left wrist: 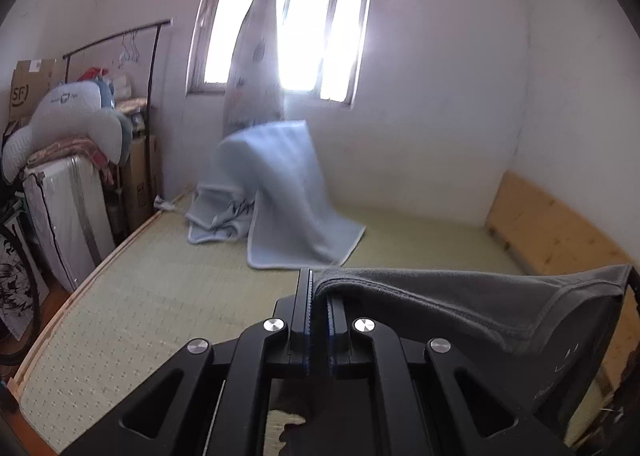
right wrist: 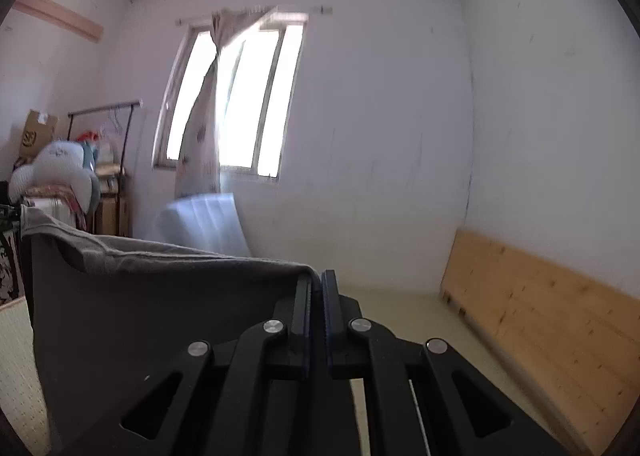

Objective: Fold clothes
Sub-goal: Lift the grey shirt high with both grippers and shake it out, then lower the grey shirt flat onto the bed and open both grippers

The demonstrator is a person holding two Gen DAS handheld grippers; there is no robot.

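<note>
A dark grey garment [left wrist: 480, 308] hangs stretched in the air between my two grippers, above the pale green mat. My left gripper [left wrist: 320, 288] is shut on one top corner of it; the cloth runs off to the right in the left wrist view. My right gripper [right wrist: 316, 288] is shut on the other top corner; the grey garment [right wrist: 160, 296] spreads to the left in the right wrist view and hangs down below the frame.
A light blue blanket [left wrist: 276, 192] lies draped against the wall under the window [left wrist: 280, 24]. A suitcase [left wrist: 68, 212], pillows and boxes stand at the left beside the mat [left wrist: 160, 296]. A wooden board [right wrist: 540, 316] lines the right wall.
</note>
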